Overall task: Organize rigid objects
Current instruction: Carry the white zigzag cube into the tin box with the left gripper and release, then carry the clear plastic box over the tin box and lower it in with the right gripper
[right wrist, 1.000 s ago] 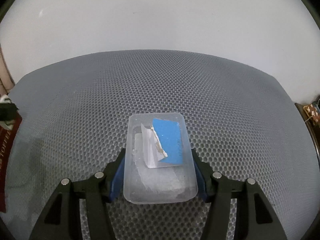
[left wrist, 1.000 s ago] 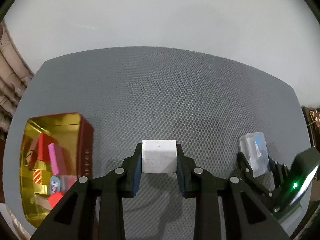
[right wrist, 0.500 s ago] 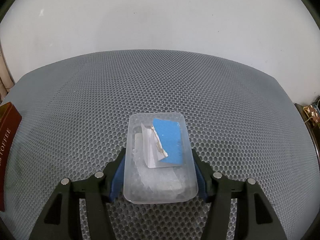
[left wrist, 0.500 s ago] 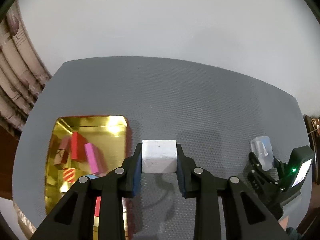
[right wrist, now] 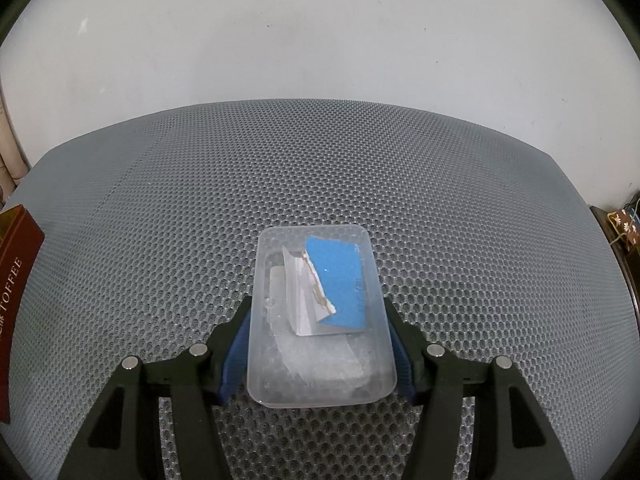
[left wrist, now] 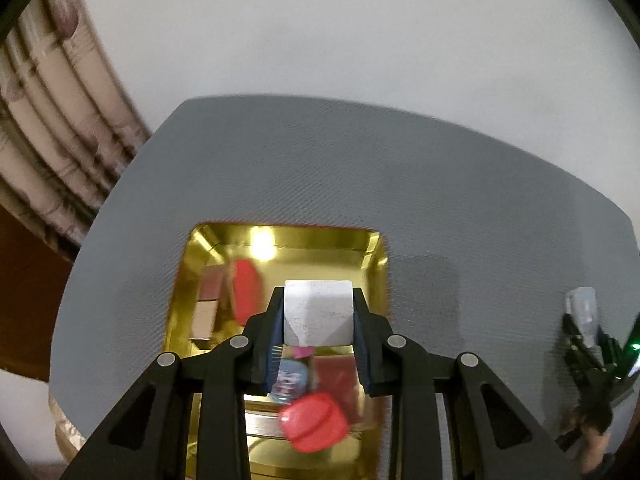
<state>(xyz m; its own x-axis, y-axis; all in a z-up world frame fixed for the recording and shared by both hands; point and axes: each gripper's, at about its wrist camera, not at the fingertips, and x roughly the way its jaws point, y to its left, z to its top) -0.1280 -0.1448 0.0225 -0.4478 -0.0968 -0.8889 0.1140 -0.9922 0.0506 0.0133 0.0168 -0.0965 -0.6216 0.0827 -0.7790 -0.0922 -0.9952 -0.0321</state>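
Observation:
My left gripper (left wrist: 318, 316) is shut on a white block (left wrist: 318, 314) and holds it in the air above the open gold tin (left wrist: 372, 264). Inside the tin lie a red block (left wrist: 245, 294), a red round cap (left wrist: 314, 422), a blue patterned piece (left wrist: 289, 378) and other small pieces. My right gripper (right wrist: 320, 344) is shut on a clear plastic box (right wrist: 318, 360) with a blue-and-white card (right wrist: 340, 284) inside, low over the grey mesh mat (right wrist: 160, 240). It also shows at the right edge of the left wrist view (left wrist: 584, 320).
The tin's dark red side with "TOFFEE" lettering (right wrist: 16, 280) stands at the left edge of the right wrist view. A beige ribbed curtain (left wrist: 52, 120) hangs beyond the mat's left edge. A white wall (right wrist: 320, 40) rises behind the mat.
My left gripper has lifted and moved left with the white block, from beside the tin to above it. My right gripper and the clear box have stayed in place.

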